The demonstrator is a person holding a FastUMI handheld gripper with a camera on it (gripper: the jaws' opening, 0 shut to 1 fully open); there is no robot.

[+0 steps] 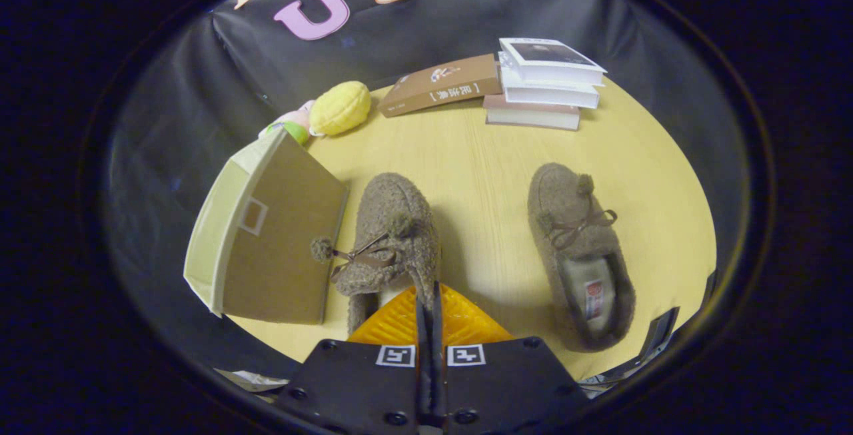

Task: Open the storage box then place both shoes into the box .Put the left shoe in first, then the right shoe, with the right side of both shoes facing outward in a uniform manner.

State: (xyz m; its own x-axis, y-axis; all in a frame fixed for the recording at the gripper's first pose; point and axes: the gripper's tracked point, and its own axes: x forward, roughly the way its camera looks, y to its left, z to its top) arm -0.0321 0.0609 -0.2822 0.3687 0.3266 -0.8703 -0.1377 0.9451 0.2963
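My tool (428,295), fingers pressed together on the heel rim of the left shoe (390,242), carries it with its long axis pointing straight ahead, while the storage box (270,235) stands just to its left on the surface (480,148).

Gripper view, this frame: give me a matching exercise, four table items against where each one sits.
Items:
1 storage box
2 left shoe
3 right shoe
4 stacked books

Places:
A far side of the table
B just ahead of the closed fingers of the gripper
C apart, on the far side of 2 from the box
D beside the shoe with the loose pom-pom, lid closed

Pairs: 1-D, 2-B, 3-C, 4-A
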